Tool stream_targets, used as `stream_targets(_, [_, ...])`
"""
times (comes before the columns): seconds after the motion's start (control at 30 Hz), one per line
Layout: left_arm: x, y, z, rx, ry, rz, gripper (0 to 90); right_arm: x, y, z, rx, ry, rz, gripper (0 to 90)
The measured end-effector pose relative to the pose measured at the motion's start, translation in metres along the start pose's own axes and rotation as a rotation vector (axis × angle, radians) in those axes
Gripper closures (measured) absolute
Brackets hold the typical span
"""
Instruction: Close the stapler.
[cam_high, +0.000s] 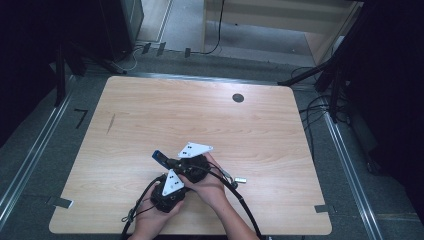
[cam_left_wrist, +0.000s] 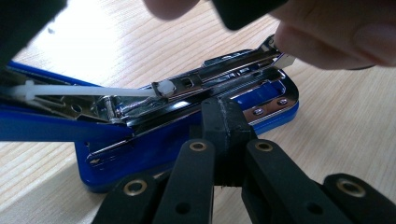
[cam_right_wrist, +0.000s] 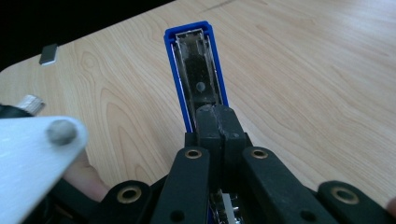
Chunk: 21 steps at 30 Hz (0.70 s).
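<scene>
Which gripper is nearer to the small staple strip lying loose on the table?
Right. The right gripper sits just left of the staple strip, shut on the stapler's raised blue top. The left gripper lies farther left, shut against the stapler's base.

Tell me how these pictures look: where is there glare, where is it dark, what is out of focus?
High view: the wooden table is evenly lit, the surroundings fall into darkness. Left gripper view: strong white glare on the wood at upper left, the fingers at the top are blurred, and the blue stapler has bright reflections on its metal. Right gripper view: the grey plate is close and out of focus, the upper left corner black.
</scene>
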<state>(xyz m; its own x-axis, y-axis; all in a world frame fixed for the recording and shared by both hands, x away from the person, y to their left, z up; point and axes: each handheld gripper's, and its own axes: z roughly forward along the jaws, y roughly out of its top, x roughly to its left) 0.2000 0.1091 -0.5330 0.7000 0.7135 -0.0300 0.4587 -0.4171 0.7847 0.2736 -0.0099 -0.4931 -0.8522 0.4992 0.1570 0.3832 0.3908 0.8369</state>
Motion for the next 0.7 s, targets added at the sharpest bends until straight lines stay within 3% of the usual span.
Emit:
stream_targets(0.3, [0.0, 0.0, 0.0, 0.001, 0.0, 0.0, 90.0, -0.001, 0.002, 0.015, 0.081, -0.008, 0.024, 90.0])
stream_targets(0.5, [0.0, 0.0, 0.0, 0.001, 0.001, -0.001, 90.0, 0.001, 0.001, 0.024, 0.138, -0.03, 0.009, 90.0])
stream_targets(0.7, [0.0, 0.0, 0.0, 0.002, -0.002, -0.002, 90.0, 0.001, 0.002, 0.025, 0.15, -0.031, 0.021, 90.0])
